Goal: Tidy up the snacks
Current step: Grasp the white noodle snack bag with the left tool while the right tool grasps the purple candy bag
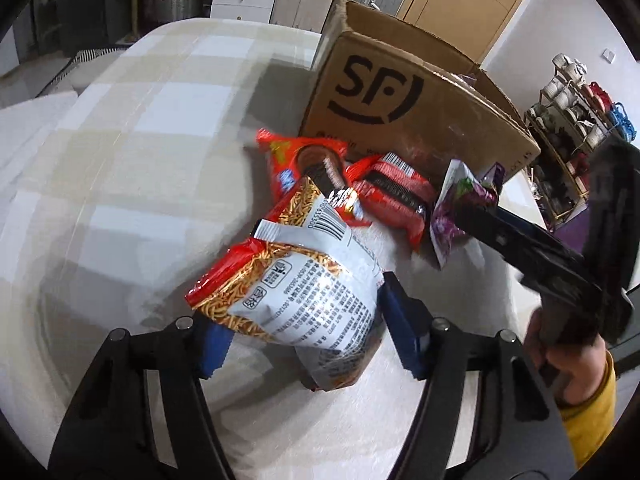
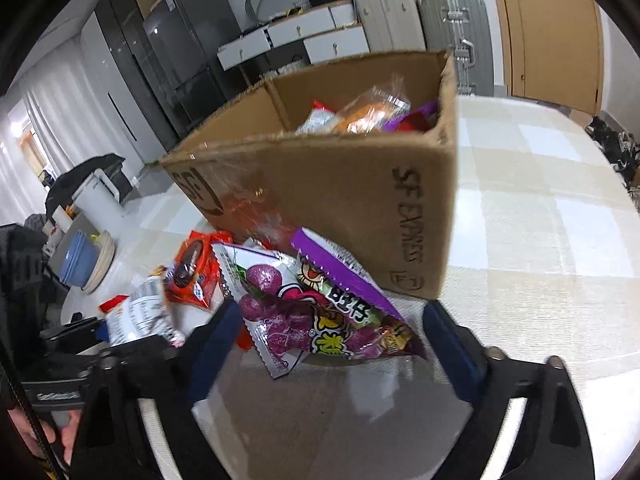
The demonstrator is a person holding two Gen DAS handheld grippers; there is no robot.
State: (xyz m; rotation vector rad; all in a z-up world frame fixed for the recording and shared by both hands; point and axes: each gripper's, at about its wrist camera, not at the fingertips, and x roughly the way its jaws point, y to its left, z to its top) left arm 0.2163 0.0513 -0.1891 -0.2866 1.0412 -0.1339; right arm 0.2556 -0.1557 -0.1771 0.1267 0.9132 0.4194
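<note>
Two grippers are brought down at once onto loose snack packets lying on the checked tablecloth [image 1: 132, 128] just in front of the cardboard box [image 1: 404, 120]. The left gripper [image 1: 304, 316] is set astride a noodle-snack bag [image 1: 304, 280], red and silver with its barcode side up, lying a little further out from the box than the other packets; the blue pads [image 1: 400, 320] appear to be at or nearly at the bag's sides, but a firm squeeze cannot be confirmed, so the jaws are read as partly closed around it, not yet clamped. The right gripper [image 2: 332, 340] is placed over a purple grape-candy packet [image 2: 304, 312] leaning close against the box's front corner; its pads are seen well clear on both sides, so it is open with the packet between them. Two red packets, a cookie pack [image 1: 288, 156] and a darker wrapped bar [image 1: 396, 196], are left near the foot of the box. Several snacks are already seen inside the box [image 2: 360, 114], so the job is judged partly done. For a good pick, each bag should be pinched across its middle rather than at a crimped edge, with gentle pressure so the contents are not crushed, and lifted clear of the box wall before being carried over the rim. The slick film may slide, so the closing should be finished before any lift.
</note>
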